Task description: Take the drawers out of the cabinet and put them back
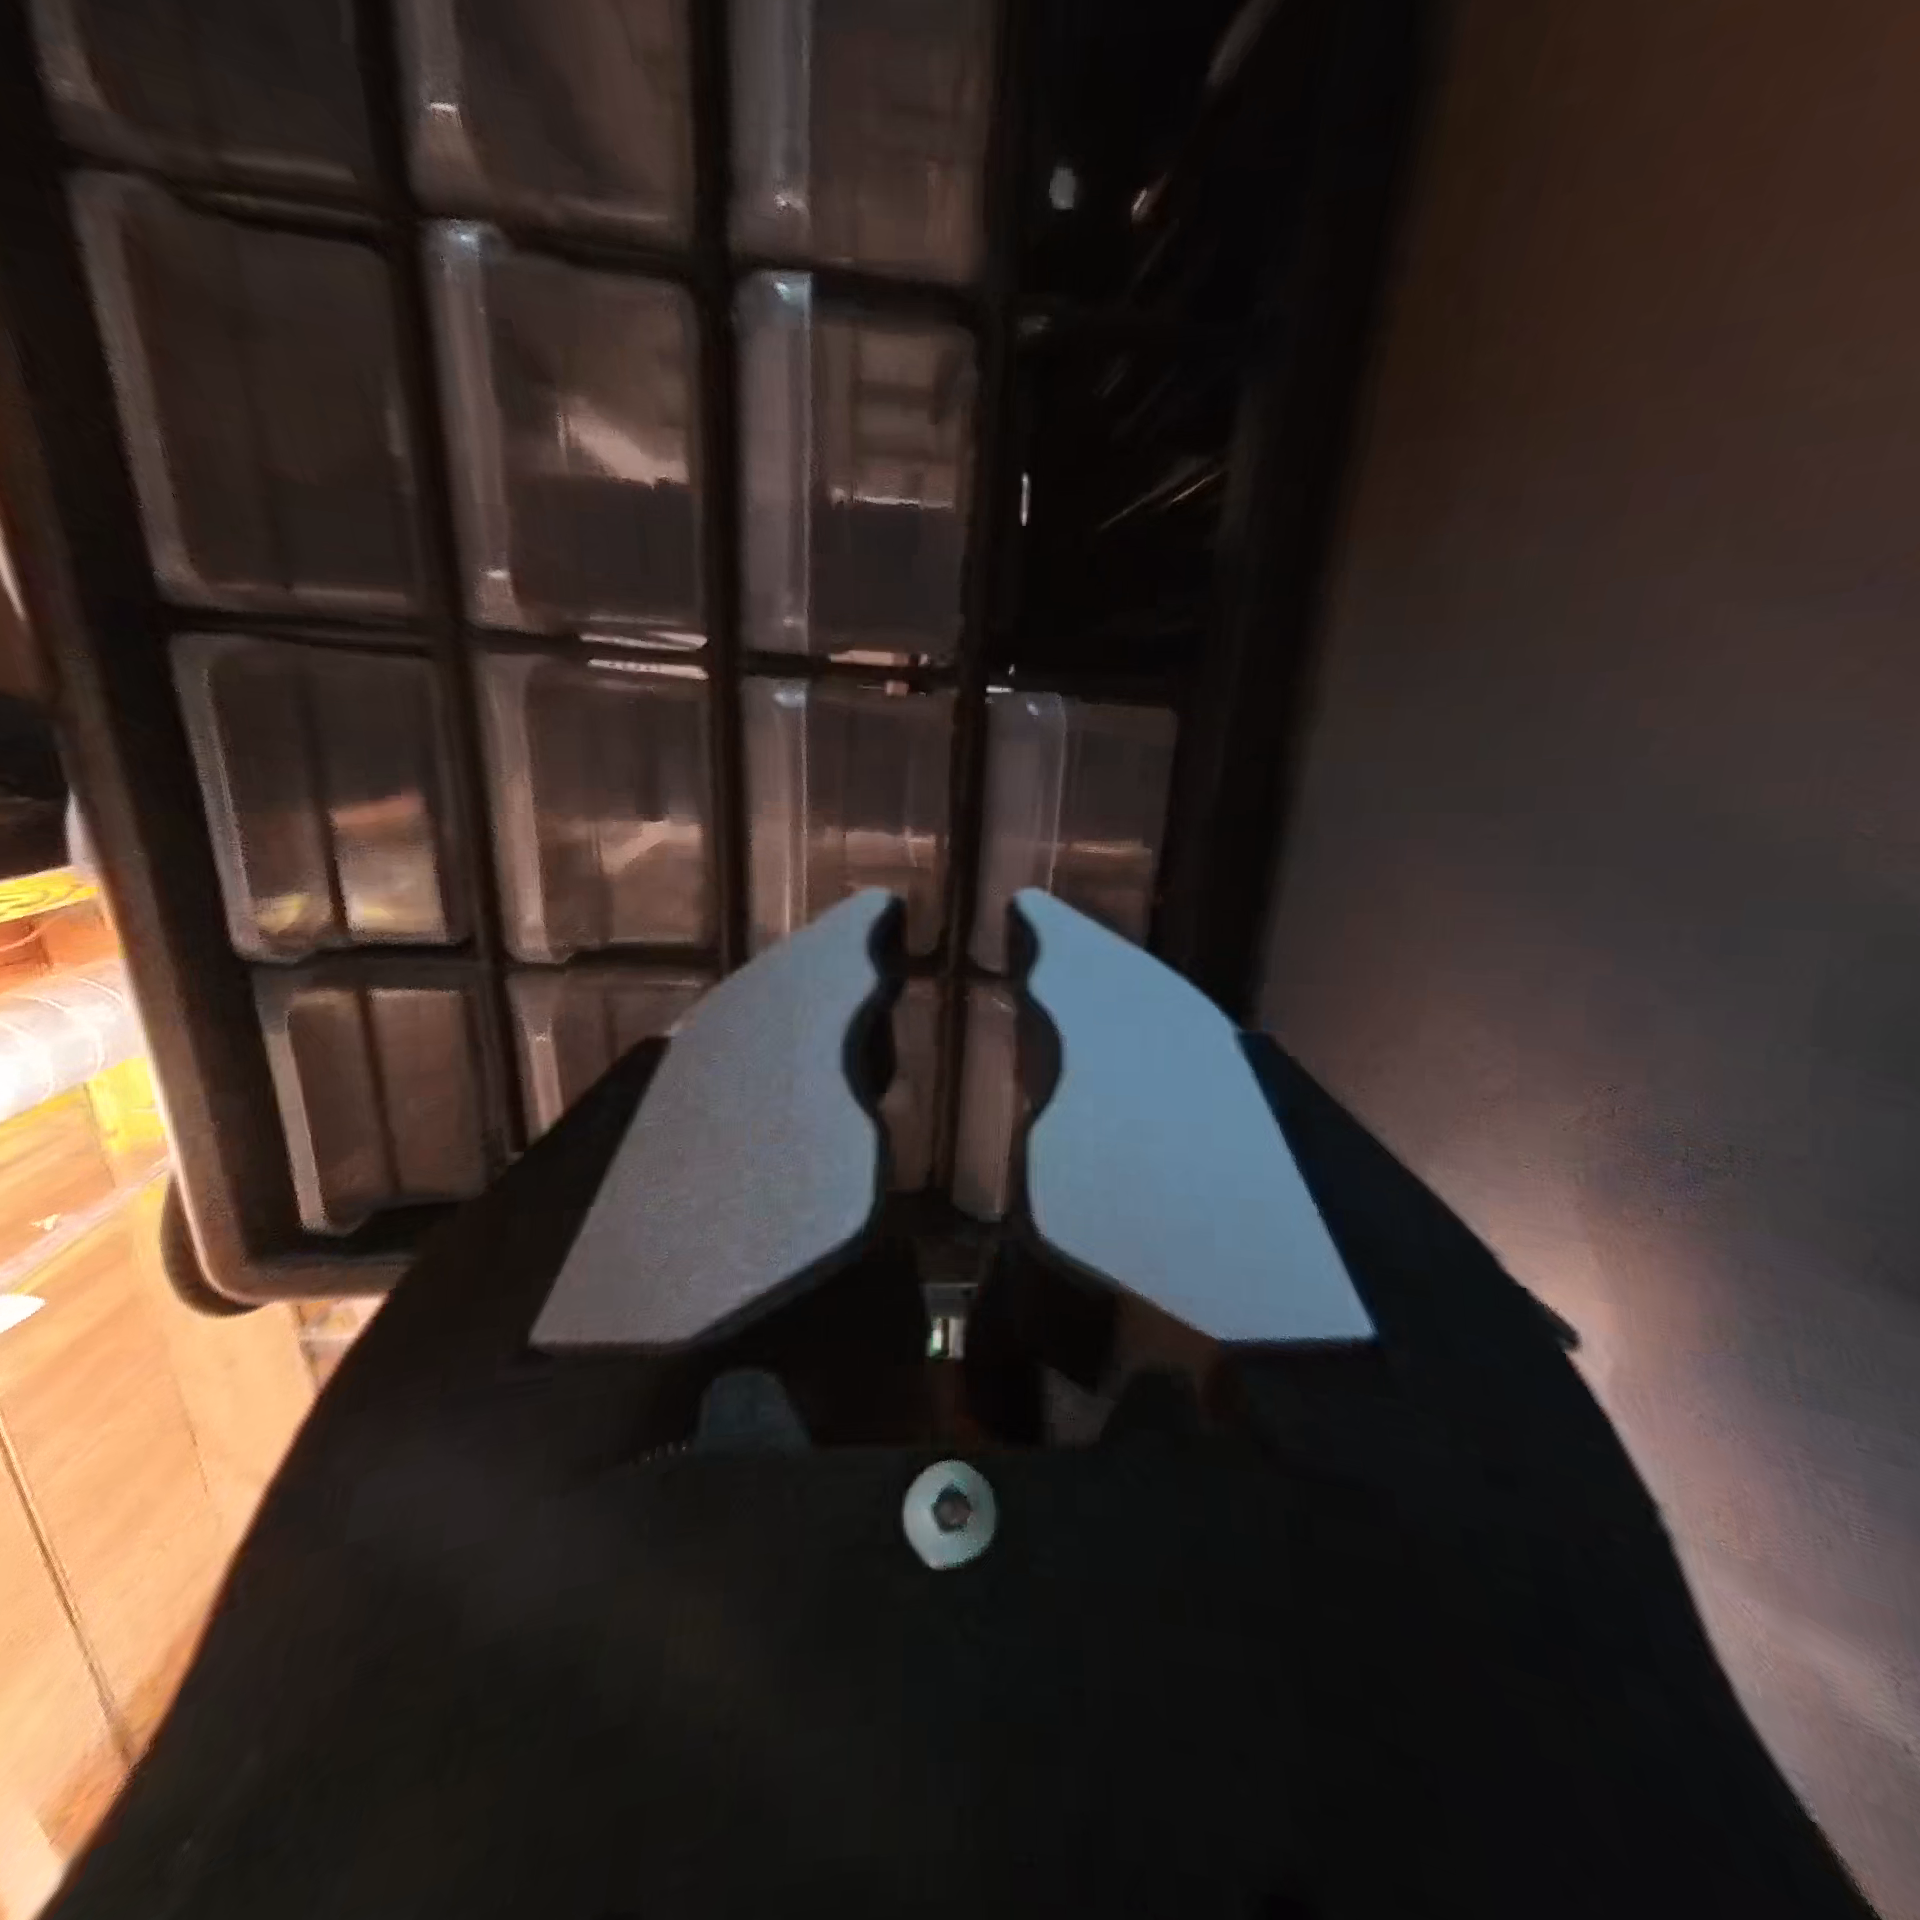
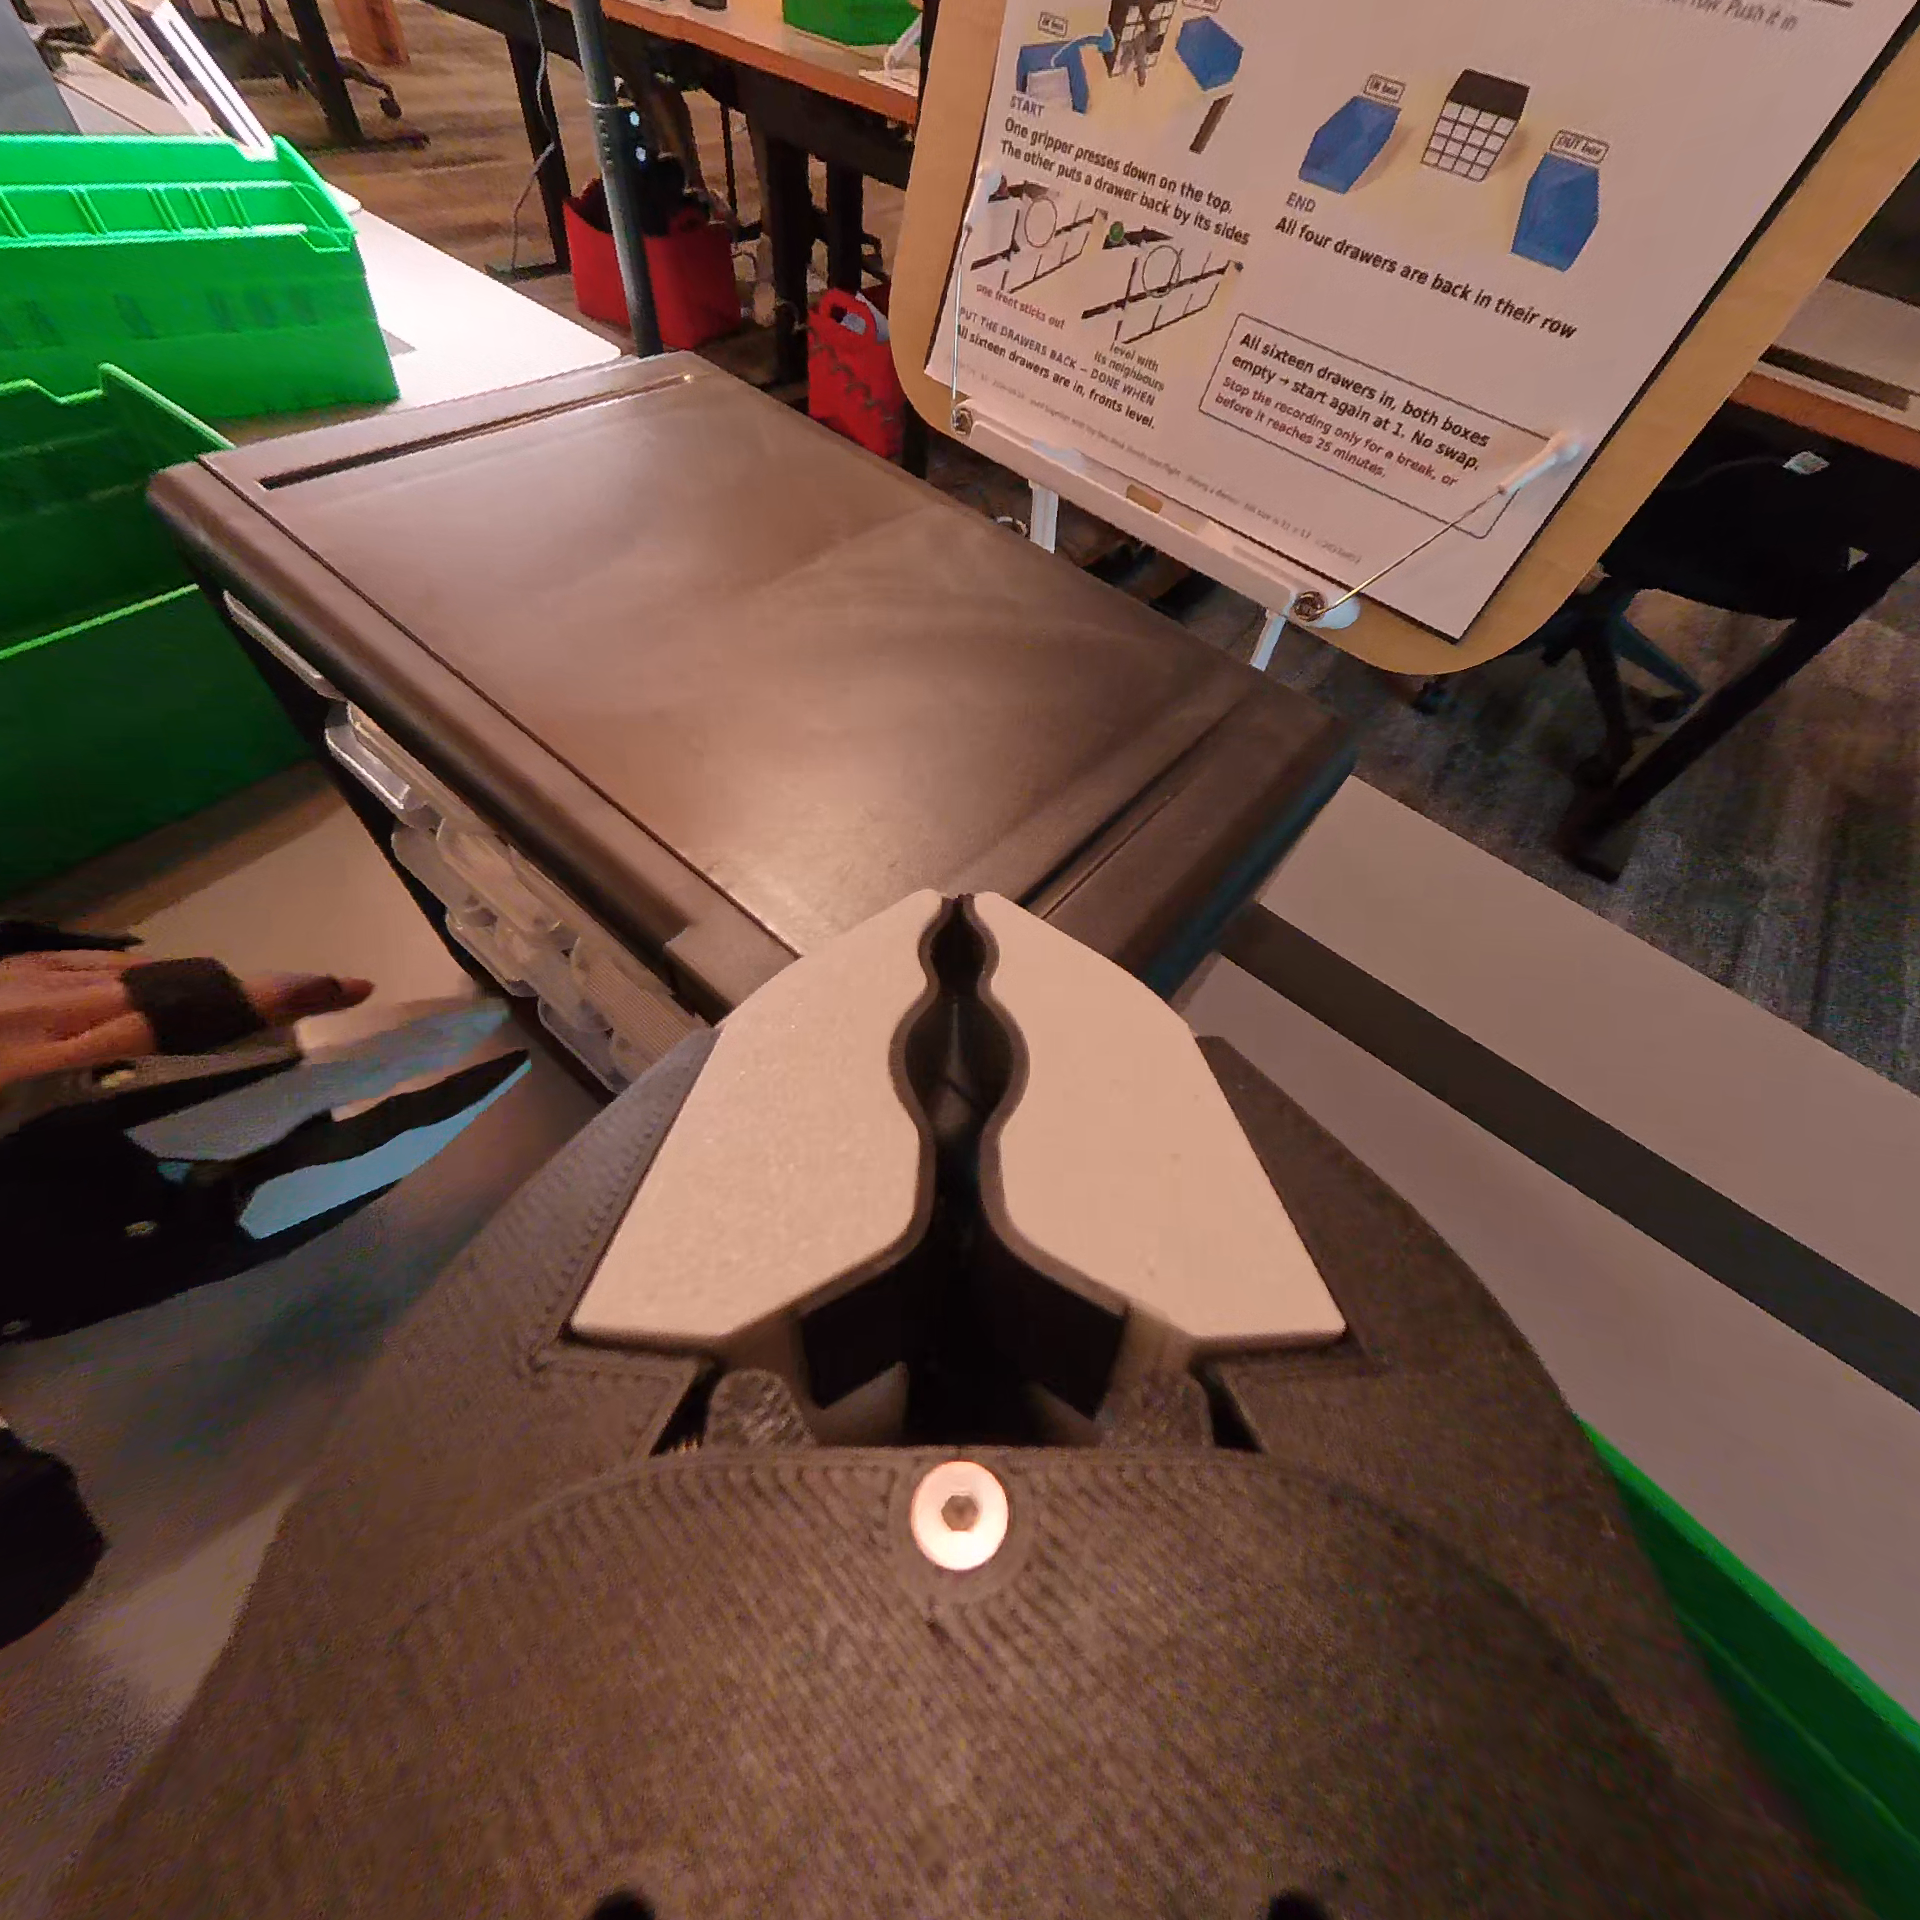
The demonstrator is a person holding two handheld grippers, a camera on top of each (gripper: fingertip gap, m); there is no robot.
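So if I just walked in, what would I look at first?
Probably the dark cabinet, which fills the left wrist view with its grid of clear drawers; one slot at the right looks empty. The left claw is open just in front of it. In the right wrist view, bright green bins stand at the left, and the right claw is shut over the cabinet's top.

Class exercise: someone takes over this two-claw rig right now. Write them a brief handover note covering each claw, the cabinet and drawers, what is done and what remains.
Left claw: slightly open, holding nothing, facing the cabinet front low in the grid of clear drawers.
Right claw: shut, empty, at the near edge of the cabinet top.
Drawers: most slots are filled; at least one slot in the right column looks dark and empty. Green bins stand beside the cabinet.
Left to do: I cannot tell whether drawers are going out or coming back; check before continuing.
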